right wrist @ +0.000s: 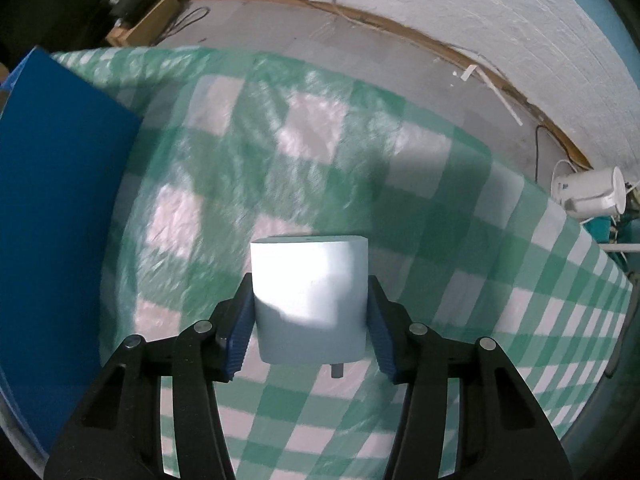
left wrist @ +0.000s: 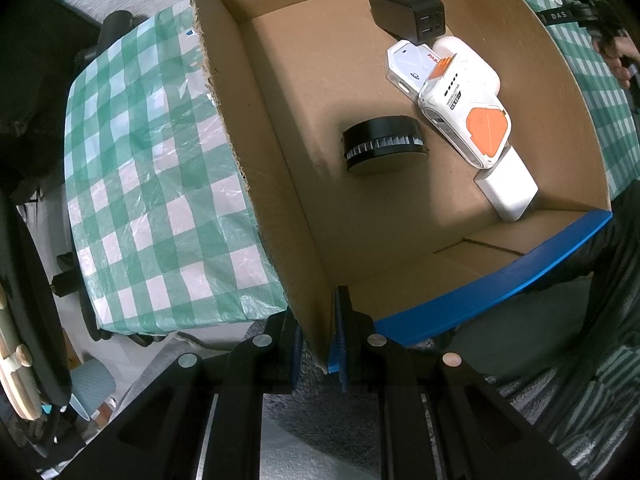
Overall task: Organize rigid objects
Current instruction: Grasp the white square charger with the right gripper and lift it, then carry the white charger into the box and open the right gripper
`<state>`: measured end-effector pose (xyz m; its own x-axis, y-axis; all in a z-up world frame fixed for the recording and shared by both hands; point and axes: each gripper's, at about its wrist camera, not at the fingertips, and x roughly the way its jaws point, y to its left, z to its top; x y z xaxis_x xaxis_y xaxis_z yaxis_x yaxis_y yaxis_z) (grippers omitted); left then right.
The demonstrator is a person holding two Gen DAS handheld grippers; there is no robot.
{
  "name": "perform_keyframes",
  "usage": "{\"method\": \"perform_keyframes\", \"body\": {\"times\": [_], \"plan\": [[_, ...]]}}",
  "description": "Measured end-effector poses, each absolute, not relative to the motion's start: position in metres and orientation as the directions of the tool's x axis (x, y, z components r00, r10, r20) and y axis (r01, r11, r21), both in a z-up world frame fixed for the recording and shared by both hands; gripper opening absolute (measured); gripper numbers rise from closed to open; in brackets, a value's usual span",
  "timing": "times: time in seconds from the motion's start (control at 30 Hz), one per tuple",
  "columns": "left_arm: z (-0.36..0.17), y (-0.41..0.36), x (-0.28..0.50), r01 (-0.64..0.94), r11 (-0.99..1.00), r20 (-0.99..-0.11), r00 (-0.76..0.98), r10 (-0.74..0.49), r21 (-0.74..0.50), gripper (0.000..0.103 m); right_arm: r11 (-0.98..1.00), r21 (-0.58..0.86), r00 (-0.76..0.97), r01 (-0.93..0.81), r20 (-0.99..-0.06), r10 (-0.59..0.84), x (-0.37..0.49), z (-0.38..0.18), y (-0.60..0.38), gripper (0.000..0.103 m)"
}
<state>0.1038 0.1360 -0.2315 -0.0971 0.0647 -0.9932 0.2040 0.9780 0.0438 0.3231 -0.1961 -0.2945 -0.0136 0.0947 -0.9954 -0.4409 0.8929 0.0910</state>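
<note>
Pick-up step in hand, judged from the right wrist view: right tongs (right wrist: 310,320) point down over the counter (right wrist: 460,280), which carries a green-and-white checked cloth. White charger block (right wrist: 310,300) lies between the blue pads, one metal prong showing at its near end. Left pad appears to touch the block's side; right pad sits at or just off the other side, and contact there cannot be confirmed. Tongs are partly closed around the block, which seems to rest on the cloth, not lifted.

Left tongs (left wrist: 320,332) are closed tight on the near corner wall of the cardboard box (left wrist: 280,184), one pad inside, one outside, steadying it. Box has blue outer faces and stands on the same cloth.

Already inside the box: black round part (left wrist: 382,144), white-and-orange device (left wrist: 464,112), white adapter (left wrist: 508,188) beneath its near end, flat white case (left wrist: 408,64), black charger (left wrist: 408,12).

Next move, as judged: finish the squeeze until both pads bear firmly, lift straight up so the prong clears the cloth, carry across to the box at the left, lower into the bare floor area near the front corner. Smooth sides may slip if the grip is light.
</note>
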Motion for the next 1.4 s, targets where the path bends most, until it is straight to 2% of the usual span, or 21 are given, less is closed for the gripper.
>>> {"method": "perform_keyframes", "body": {"times": [0.63, 1.07, 1.4], "plan": [[-0.23, 0.136, 0.104, 0.209, 0.977, -0.994, -0.088, 0.066, 0.046, 0.013, 0.87, 0.15, -0.05, -0.47, -0.988, 0.143, 0.282, -0.214, -0.184, 0.052], [-0.231, 0.136, 0.106, 0.215, 0.976, -0.994, -0.086, 0.067, 0.047, 0.013, 0.799, 0.193, -0.029, -0.569, -0.976, 0.215, 0.257, -0.153, -0.13, 0.052], [-0.232, 0.135, 0.106, 0.216, 0.975, -0.994, -0.084, 0.067, 0.047, 0.013, 0.745, 0.218, -0.047, -0.631, -0.969, 0.244, 0.237, -0.145, -0.07, 0.052]]}}
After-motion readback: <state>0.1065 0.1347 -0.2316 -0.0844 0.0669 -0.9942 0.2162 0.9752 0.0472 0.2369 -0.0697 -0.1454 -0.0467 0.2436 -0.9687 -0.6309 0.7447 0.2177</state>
